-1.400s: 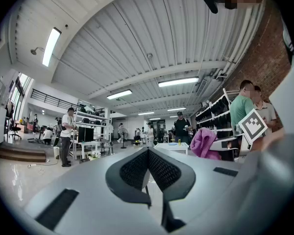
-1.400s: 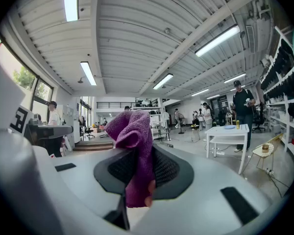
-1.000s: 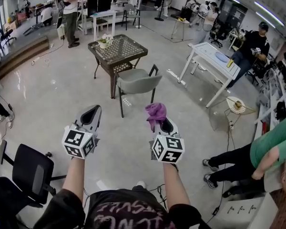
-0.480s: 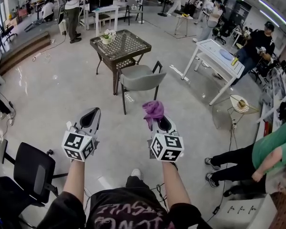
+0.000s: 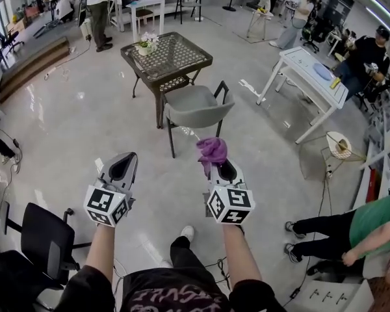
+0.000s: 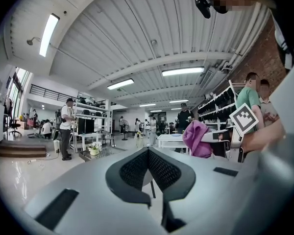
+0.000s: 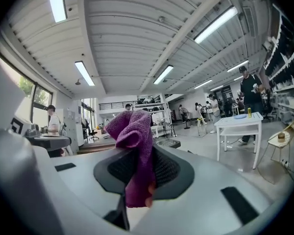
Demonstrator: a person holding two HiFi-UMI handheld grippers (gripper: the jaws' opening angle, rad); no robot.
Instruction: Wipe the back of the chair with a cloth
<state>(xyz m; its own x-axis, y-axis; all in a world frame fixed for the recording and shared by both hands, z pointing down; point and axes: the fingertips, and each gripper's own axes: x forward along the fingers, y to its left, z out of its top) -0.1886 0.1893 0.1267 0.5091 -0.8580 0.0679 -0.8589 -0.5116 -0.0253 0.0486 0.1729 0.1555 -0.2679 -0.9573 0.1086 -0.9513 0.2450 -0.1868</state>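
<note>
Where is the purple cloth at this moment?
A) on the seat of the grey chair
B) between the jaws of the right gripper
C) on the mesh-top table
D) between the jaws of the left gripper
B: the right gripper view shows the purple cloth pinched between the jaws of the right gripper, and in the head view it is held apart from the grey chair.
</note>
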